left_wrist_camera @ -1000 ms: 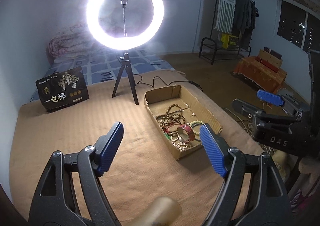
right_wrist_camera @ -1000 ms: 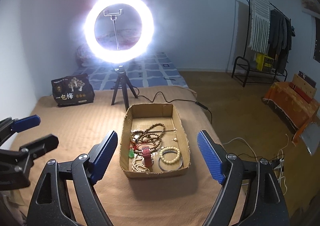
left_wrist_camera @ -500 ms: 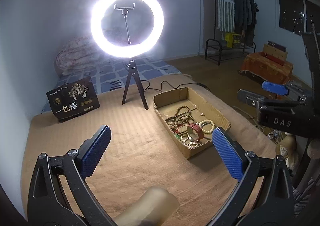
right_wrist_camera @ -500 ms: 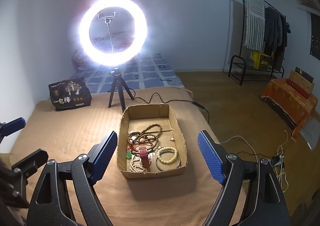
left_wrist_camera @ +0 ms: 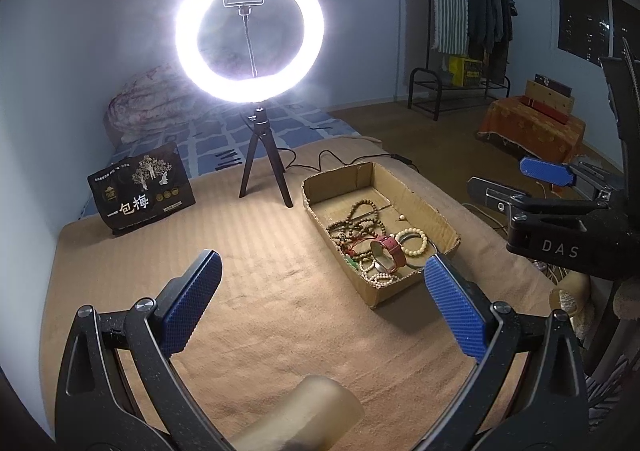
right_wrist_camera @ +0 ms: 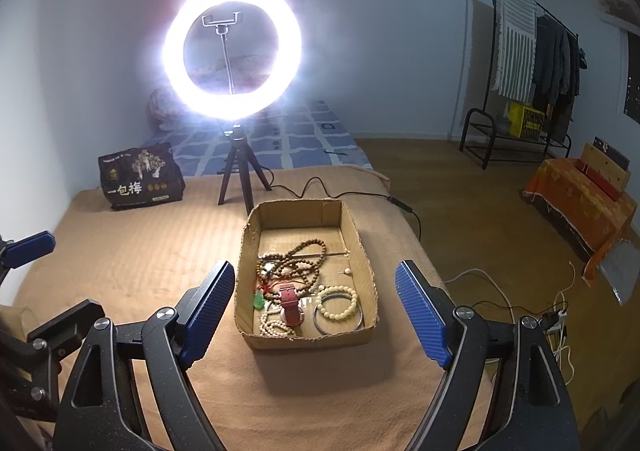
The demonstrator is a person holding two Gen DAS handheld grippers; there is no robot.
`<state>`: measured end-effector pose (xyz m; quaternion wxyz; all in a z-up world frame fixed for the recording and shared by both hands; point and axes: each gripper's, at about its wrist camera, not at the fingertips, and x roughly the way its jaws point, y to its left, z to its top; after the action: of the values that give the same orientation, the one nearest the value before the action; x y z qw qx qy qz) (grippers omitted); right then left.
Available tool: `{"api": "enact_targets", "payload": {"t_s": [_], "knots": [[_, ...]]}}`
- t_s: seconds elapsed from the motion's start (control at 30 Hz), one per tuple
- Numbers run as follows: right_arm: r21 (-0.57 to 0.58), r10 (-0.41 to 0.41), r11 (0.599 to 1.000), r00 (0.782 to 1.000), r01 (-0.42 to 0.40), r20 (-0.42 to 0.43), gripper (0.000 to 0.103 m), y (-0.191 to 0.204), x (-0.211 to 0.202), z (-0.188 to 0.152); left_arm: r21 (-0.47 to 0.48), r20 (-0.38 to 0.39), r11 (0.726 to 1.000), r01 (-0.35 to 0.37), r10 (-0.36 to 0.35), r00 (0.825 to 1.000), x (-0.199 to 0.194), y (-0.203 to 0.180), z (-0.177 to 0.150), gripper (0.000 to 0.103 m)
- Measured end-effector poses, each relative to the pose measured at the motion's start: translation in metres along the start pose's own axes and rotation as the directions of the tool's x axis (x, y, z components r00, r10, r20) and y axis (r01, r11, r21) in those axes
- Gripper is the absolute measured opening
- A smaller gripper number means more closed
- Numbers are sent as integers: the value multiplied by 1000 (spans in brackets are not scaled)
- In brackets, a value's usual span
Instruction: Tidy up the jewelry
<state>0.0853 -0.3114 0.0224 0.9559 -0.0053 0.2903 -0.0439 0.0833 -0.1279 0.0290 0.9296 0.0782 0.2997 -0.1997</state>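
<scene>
Both grippers empty, jaws spread wide. Left gripper (left_wrist_camera: pixel 322 289) has backed off and risen over the last second; right gripper (right_wrist_camera: pixel 314 307) barely shifted, hovering near the shallow brown cardboard tray (right_wrist_camera: pixel 366 251). Jewelry all sits in the tray: tangled brown wooden bead strands (right_wrist_camera: pixel 304 263), red strap watch (right_wrist_camera: pixel 290 299), cream bead bracelet (right_wrist_camera: pixel 338 301). Pile hasn't moved, so still heaped together; could equally be collected or awaiting sorting.
</scene>
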Motion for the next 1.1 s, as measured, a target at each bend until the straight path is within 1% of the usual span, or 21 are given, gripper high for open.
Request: {"api": "enact_targets", "payload": {"t_s": [1.1], "knots": [[-7,-8,1000,1000,8,-10,83,2,1,-3,-6,-2,1000,6,-6,1000,1,1,0,103]]}}
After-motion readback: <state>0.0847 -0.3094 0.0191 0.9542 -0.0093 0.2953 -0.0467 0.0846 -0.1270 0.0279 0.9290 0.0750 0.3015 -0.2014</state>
